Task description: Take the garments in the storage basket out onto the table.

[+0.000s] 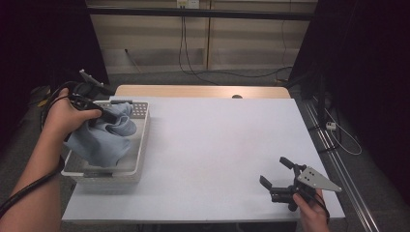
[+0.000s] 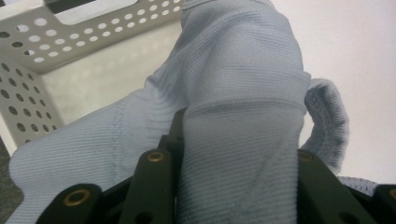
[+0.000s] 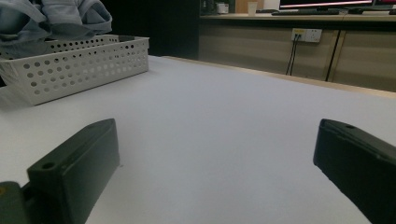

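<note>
High view, left hand-held gripper (image 1: 112, 115): over the far end of the basket (image 1: 140, 159) at the table's (image 1: 217, 145) left edge, jaws clamped on the cloth (image 1: 104, 140).
High view, cloth: pale blue, bunched, hanging from the jaws into the basket.
High view, right hand-held gripper (image 1: 276, 173): near right corner of the table, jaws spread wide, holding nothing, well apart from the basket.
Left gripper view, cloth (image 2: 238, 102): a thick fold pinched between the black jaws, draping down both sides; the white perforated basket (image 2: 42, 42) wall lies behind it.
Right gripper view, right hand-held gripper (image 3: 217, 163): jaws far apart, low above bare table (image 3: 210, 116).
Right gripper view, basket (image 3: 79, 65): far left, cloth (image 3: 51, 18) heaped above its rim.
</note>
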Available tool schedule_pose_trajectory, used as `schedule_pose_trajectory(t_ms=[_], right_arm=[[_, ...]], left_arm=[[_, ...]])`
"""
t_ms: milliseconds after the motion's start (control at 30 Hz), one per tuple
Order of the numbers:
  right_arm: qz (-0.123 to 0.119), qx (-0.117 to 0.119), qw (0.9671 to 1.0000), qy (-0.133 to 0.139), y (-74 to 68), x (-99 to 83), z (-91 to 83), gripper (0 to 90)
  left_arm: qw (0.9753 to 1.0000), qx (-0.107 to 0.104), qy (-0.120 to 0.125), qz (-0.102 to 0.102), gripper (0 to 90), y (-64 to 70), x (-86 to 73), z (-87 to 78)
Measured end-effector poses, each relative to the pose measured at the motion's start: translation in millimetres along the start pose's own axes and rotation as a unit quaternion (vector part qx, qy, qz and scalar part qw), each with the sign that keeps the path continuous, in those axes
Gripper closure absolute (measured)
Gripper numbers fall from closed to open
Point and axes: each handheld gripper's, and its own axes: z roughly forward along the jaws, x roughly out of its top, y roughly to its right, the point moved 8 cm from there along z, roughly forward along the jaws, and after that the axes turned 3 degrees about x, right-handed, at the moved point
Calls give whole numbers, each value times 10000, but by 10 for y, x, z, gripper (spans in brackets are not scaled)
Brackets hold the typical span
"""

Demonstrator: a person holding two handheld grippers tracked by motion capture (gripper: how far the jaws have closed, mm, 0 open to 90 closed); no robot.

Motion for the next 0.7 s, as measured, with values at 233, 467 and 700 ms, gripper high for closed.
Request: schedule_pose_trajectory(t_ms=[233,467,700], right_arm=[[-10,-10,10000,3,4,1,-1,2],[-6,-2,10000,5,1,1,0,2],[-7,-3,10000,13,5,4,0,2]], left_arm=[[10000,-52,30,35,665,84,87,-65],[9999,-85,-10,102,665,166,164,-104],[9998,-107,26,145,663,261,267,-178]])
